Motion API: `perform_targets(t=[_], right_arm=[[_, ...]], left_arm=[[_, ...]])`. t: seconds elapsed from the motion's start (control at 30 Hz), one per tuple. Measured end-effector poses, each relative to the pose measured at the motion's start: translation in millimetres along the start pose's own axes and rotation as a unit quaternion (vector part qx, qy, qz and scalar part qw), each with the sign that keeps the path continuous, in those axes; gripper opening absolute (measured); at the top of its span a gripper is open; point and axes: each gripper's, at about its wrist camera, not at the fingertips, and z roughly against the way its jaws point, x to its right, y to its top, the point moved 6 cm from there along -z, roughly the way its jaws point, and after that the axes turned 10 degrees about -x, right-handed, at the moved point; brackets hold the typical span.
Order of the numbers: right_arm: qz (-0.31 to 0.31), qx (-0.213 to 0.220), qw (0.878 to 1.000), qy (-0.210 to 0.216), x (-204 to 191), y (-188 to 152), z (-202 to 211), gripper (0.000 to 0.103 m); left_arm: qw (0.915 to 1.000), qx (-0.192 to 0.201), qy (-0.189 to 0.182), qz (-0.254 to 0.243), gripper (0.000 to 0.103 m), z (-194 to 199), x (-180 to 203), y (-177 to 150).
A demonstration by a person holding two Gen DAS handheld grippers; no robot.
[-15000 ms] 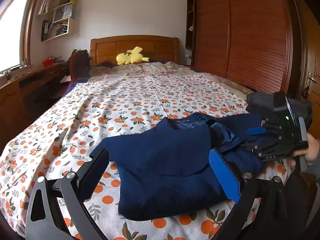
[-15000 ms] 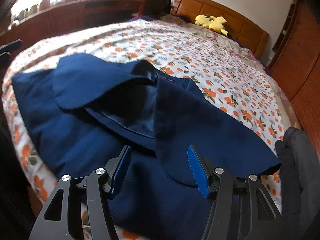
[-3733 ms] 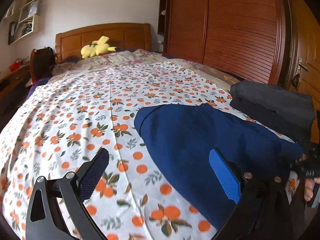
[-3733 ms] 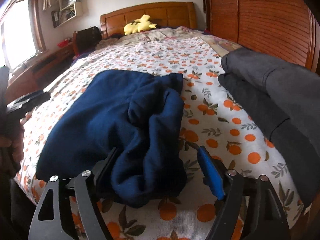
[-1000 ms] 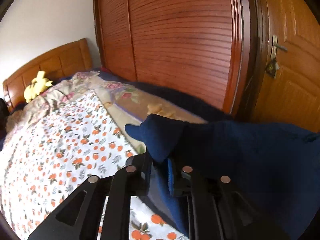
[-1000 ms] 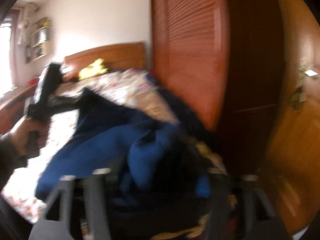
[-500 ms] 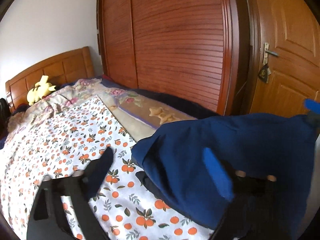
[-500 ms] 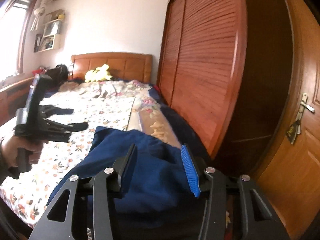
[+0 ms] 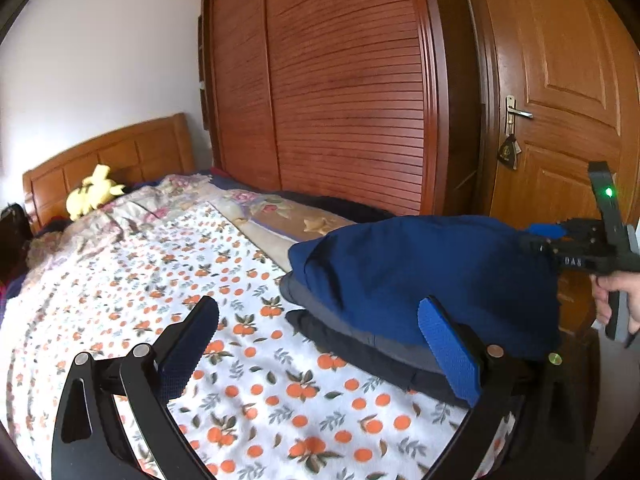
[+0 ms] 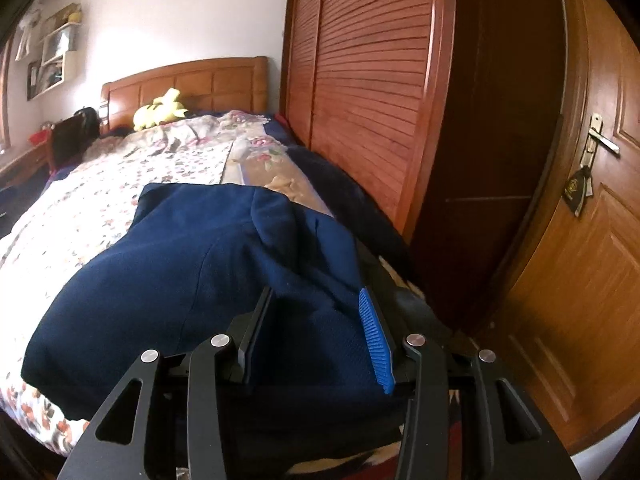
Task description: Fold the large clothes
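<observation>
Left tongs (image 9: 316,354) now apart and empty, off the jacket (image 9: 420,272); right tongs (image 10: 316,330) closing on it at the bed's (image 9: 120,272) right edge.

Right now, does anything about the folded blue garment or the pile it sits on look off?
The blue garment sits on the dark folded clothes at the bed's corner, but it is lumpy rather than flat, and one end overhangs the pile. The right gripper is closing with that fabric bunched between its fingers.

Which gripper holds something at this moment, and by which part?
The left gripper holds nothing. The right gripper is closing on the blue garment's near edge.
</observation>
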Motion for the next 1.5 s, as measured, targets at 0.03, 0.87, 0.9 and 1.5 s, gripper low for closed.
perform_targets(t=[0.03,0.87,0.9,1.5], right_arm=[[-0.002,0.003,1.000,-0.002,-2,1,6,0.040],[0.023,0.082,0.990,0.110,-177,-34,95,0.095],[0.025,0.084,0.990,0.115,-187,-37,97,0.095],[0.067,0.082,0.975,0.197,-345,-76,128,0.095]], left_arm=[[1.0000,0.002,0.003,-0.002,0.100,7,-1,-3],[0.9946,-0.009,0.062,0.082,0.101,136,-61,-113],[0.9938,-0.010,0.068,0.087,0.101,142,-68,-118],[0.9655,-0.023,0.194,0.173,0.101,250,-159,-210]])
